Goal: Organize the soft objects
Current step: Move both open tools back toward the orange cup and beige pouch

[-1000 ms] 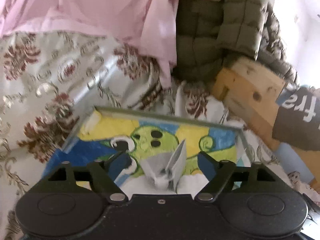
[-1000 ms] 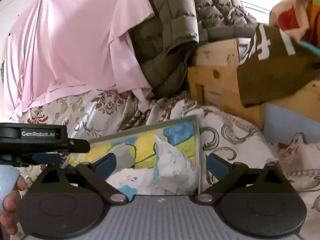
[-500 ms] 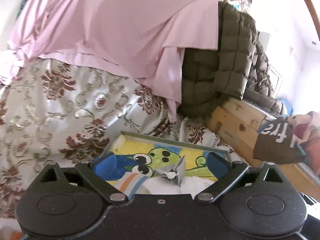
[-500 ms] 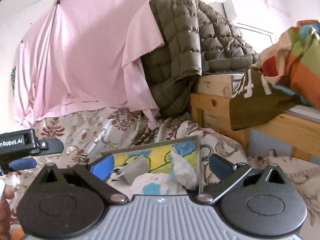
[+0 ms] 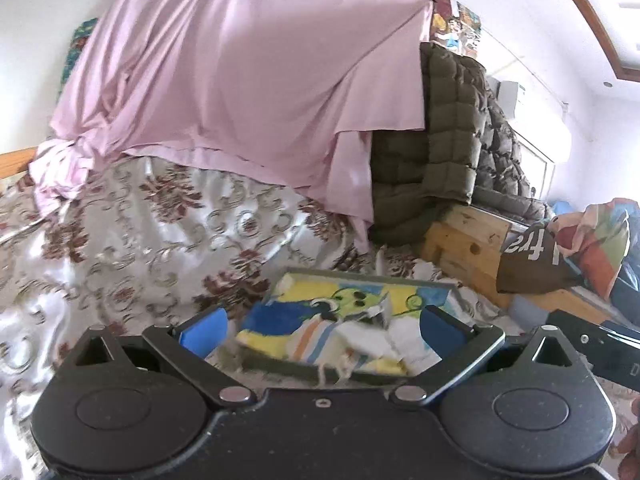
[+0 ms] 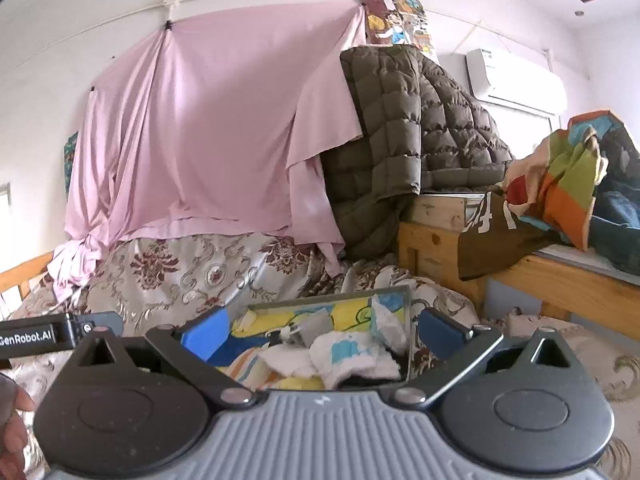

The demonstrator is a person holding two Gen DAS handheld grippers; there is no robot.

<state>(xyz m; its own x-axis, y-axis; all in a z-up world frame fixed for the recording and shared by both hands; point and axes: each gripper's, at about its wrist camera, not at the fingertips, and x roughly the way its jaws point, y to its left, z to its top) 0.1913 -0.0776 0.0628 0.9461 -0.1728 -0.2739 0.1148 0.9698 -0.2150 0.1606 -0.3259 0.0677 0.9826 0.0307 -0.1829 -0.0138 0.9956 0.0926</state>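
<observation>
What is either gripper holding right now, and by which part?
Nothing. The left gripper has jaws opening with no pad contact; the right gripper stands open. The shallow cartoon-print tray of folded cloths lies beyond both.

Straight ahead of the left tool (image 5: 322, 326) the box (image 5: 362, 280) is sitting low, bedspread (image 5: 160, 240) lying open to its left, while the wooden frame (image 5: 468, 248) and quilted jacket (image 5: 440, 140) are blocking the right.

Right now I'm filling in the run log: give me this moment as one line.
left gripper: opening, empty | right gripper: open, empty | tray: on bedspread, holds folded cloths
</observation>
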